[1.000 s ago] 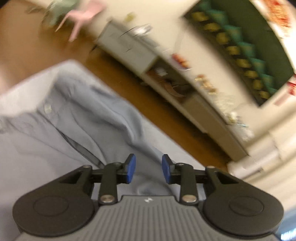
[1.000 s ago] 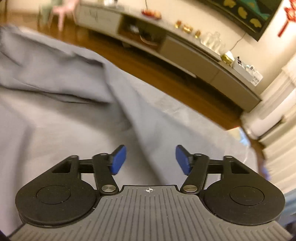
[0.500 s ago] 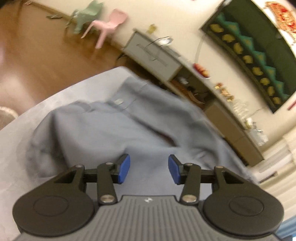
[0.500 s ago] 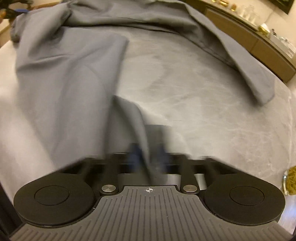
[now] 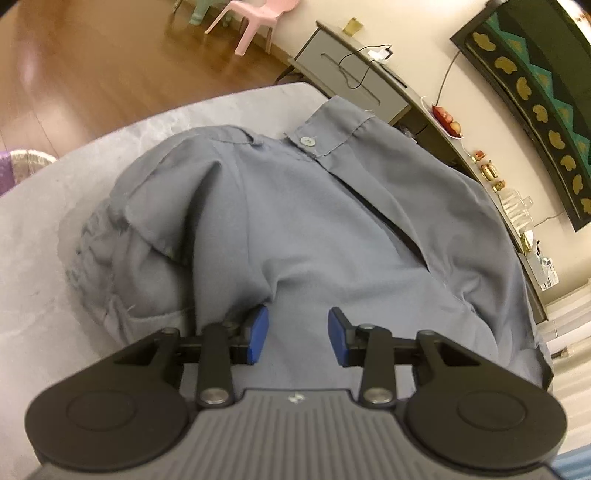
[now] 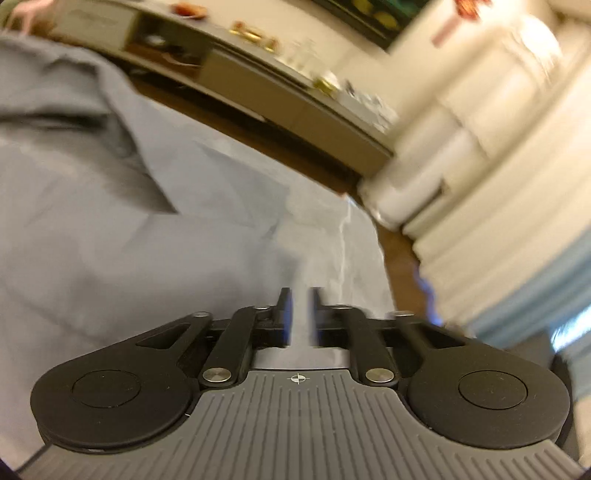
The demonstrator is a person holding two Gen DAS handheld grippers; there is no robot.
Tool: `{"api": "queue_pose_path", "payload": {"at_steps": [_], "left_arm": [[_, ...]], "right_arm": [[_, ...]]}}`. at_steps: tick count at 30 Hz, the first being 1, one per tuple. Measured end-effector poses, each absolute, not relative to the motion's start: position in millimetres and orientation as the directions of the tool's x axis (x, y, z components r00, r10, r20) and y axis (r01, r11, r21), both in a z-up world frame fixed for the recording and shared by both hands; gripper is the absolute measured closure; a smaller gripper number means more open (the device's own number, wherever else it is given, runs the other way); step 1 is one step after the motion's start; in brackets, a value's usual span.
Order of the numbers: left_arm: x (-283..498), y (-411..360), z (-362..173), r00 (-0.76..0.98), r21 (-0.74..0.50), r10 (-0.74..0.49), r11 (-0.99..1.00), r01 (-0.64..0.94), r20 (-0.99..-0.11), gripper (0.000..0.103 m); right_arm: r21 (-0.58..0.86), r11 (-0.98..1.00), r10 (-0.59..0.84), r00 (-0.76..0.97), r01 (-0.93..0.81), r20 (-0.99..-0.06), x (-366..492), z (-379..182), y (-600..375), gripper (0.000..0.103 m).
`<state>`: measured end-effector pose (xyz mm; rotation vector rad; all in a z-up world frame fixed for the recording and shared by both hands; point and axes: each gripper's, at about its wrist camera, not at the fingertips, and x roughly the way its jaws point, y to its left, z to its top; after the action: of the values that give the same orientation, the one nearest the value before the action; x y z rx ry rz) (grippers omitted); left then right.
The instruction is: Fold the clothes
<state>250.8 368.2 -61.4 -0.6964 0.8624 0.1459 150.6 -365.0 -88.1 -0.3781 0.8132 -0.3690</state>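
Observation:
A grey-blue button shirt (image 5: pixel 314 229) lies rumpled on the pale grey table (image 5: pixel 44 258), its collar and top button (image 5: pixel 306 142) at the far side. My left gripper (image 5: pixel 298 334) hovers low over the shirt's middle. Its jaws are closing, and the cloth lies below the gap with no fold pinched; a ridge of fabric ends beside the left pad (image 5: pixel 258 332). In the blurred right wrist view, the shirt (image 6: pixel 92 221) fills the left half. My right gripper (image 6: pixel 299 317) is near the table's right end (image 6: pixel 332 236). Its jaws are opening from a narrow gap with nothing between them.
A long low sideboard (image 5: pixel 354 85) with small items runs along the wall beyond the table, also the sideboard (image 6: pixel 258 92) in the right view. A pink chair (image 5: pixel 255 14) stands on the wooden floor (image 5: pixel 92 74). White cushioned furniture (image 6: pixel 461 166) sits past the table's right edge.
My left gripper has come down closer over the shirt. My right gripper was shut on a fold of the shirt half a second ago; it has let go and swung towards the table's right end.

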Motion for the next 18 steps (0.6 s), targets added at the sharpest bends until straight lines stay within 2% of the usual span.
{"api": "queue_pose_path", "payload": {"at_steps": [2, 4, 6, 9, 11, 13, 15, 17, 18], "left_arm": [[237, 366, -49, 0.692, -0.524, -0.169, 0.78, -0.342, -0.702, 0.057], [220, 368, -39, 0.732, -0.549, -0.184, 0.781, -0.296, -0.656, 0.053], [204, 376, -31, 0.772, -0.568, -0.167, 0.772, -0.285, -0.613, 0.044], [186, 391, -32, 0.807, -0.612, -0.115, 0.715, -0.338, -0.58, 0.03], [186, 393, -40, 0.79, -0.613, -0.105, 0.694, -0.377, -0.604, 0.026], [198, 386, -50, 0.755, -0.596, -0.133, 0.707, -0.382, -0.642, 0.025], [213, 375, -56, 0.735, -0.576, -0.164, 0.738, -0.352, -0.658, 0.024], [227, 365, -60, 0.722, -0.547, -0.157, 0.763, -0.344, -0.674, 0.025], [234, 360, -62, 0.716, -0.531, -0.15, 0.775, -0.343, -0.681, 0.031]], "right_arm": [[-0.318, 0.936, -0.332, 0.674, 0.149, -0.66, 133, -83, -359, 0.059], [-0.168, 0.984, -0.155, 0.699, 0.051, -0.698, 111, -82, -342, 0.041], [-0.044, 0.997, 0.015, 0.673, -0.071, -0.739, 93, -90, -318, 0.035], [-0.027, 0.969, 0.134, 0.611, -0.246, -0.78, 76, -110, -263, 0.034], [-0.052, 0.934, 0.173, 0.574, -0.353, -0.8, 73, -123, -227, 0.032], [-0.116, 0.893, 0.164, 0.555, -0.434, -0.816, 71, -135, -194, 0.027], [-0.174, 0.857, 0.139, 0.543, -0.485, -0.828, 73, -147, -168, 0.027], [-0.204, 0.853, 0.107, 0.544, -0.48, -0.832, 79, -157, -161, 0.03], [-0.202, 0.86, 0.103, 0.546, -0.469, -0.831, 83, -162, -163, 0.036]]}}
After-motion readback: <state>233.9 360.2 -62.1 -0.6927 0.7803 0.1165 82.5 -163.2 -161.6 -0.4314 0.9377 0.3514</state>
